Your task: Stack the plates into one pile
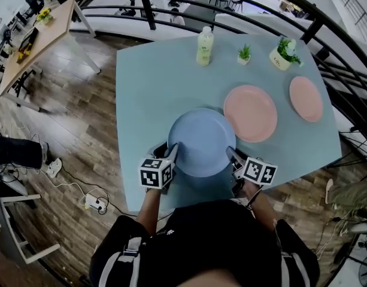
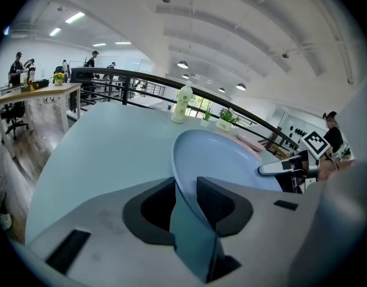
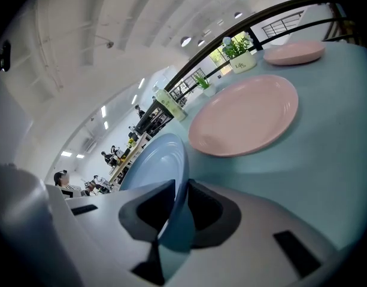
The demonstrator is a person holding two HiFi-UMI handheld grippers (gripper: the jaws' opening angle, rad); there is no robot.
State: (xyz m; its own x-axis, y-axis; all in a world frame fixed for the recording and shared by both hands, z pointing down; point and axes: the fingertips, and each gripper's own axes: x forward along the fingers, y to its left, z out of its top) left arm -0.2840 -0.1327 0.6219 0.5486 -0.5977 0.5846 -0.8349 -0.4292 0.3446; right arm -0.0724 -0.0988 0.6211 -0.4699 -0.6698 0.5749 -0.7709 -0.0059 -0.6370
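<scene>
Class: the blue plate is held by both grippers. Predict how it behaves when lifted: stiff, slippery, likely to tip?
Probably stiff: the plate shows no sag though pinched only at opposite rims by the left gripper and right gripper. Possibly slippery: it looks smooth, and the jaws hold a thin edge. It might tilt if one grip loosens.

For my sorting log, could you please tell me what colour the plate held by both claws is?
Light blue plate; clearest in the head view.
</scene>
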